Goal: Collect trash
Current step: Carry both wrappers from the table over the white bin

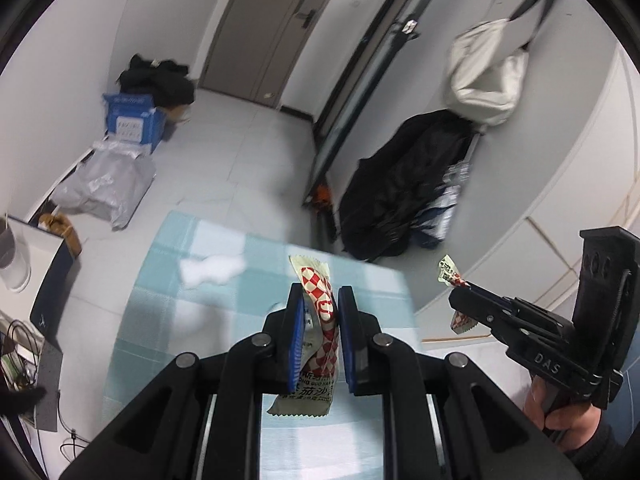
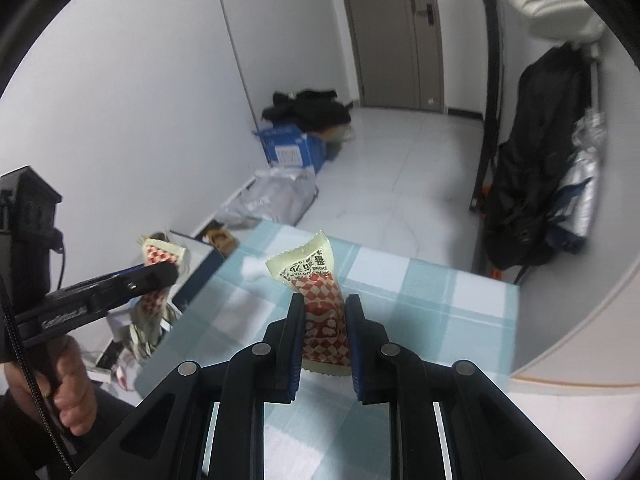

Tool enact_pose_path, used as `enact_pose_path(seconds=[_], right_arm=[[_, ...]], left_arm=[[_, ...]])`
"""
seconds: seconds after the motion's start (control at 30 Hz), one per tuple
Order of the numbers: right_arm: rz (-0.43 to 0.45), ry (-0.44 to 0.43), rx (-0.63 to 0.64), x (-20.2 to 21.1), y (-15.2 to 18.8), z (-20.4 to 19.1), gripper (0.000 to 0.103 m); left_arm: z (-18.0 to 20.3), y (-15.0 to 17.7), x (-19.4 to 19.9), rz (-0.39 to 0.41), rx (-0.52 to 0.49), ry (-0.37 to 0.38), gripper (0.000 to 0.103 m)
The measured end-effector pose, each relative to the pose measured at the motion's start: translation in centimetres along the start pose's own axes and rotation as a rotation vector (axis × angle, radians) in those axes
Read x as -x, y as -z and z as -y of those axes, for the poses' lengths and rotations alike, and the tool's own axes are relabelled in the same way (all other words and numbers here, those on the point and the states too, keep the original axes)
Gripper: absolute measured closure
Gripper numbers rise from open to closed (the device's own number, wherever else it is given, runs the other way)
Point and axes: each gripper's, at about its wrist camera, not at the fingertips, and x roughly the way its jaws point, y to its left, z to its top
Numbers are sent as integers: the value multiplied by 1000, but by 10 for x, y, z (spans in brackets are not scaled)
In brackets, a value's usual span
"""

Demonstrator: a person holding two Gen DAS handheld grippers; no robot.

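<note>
Step in hand: both packets are gripped and held above the worktop (image 1: 160, 280); the carry to a bin comes next, by my reading.
Left hand-held gripper (image 1: 319, 312): nearly closed, pads pinching a red-and-white checked sauce packet (image 1: 316, 292) upright, its ends sticking out above and below.
Right hand-held gripper (image 2: 320, 320): nearly closed, clamped on a second checked packet (image 2: 320, 300), cream top end pointing away.
Where the trash is: in the air over the near part of the blue-checked worktop, one packet per gripper, the two well apart.
Remaining trash: a crumpled white tissue (image 1: 212, 270) lies farther back on the worktop.
Next move calls for: a firm pinch on both and a bin; none is visible in either view.
Around: blue box (image 1: 134, 122) and grey bag (image 1: 104, 180) far left on the floor, black bag (image 1: 400, 184) far right.
In the way: nothing stands between the two grippers.
</note>
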Motion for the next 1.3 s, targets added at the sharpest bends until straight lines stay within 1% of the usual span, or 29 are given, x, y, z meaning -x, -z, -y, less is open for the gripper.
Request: enact_pose_path(seconds=[0.03, 0.2, 0.27, 0.47, 0.57, 0.73, 0.83, 0.9, 1.03, 1.13, 1.3], right_arm=[[14, 0, -4, 8, -1, 0, 85], [118, 10, -9, 80, -4, 0, 85], [147, 22, -8, 102, -4, -1, 85], [248, 76, -44, 179, 8, 16, 85], [294, 107, -62, 213, 18, 28, 85], [346, 165, -99, 263, 42, 53, 85], [355, 201, -140, 285, 61, 71, 85], [359, 228, -183, 301, 78, 88, 85], [354, 276, -246, 316, 108, 115, 85], [345, 303, -297, 325, 133, 133, 85], [318, 348, -376, 331, 172, 160, 85]], left_arm=[[12, -2, 7, 11, -18, 12, 91], [58, -8, 34, 61, -93, 69, 91], [78, -10, 43, 78, -119, 91, 91], [133, -7, 64, 103, -209, 159, 91], [160, -3, 68, 101, -247, 203, 91], [202, 7, 67, 70, -302, 276, 91], [231, 18, 62, 48, -347, 309, 91], [248, 26, 56, 19, -370, 338, 91], [278, 42, 42, -42, -404, 384, 91], [294, 53, 29, -84, -427, 403, 91], [320, 78, 0, -190, -460, 429, 91]])
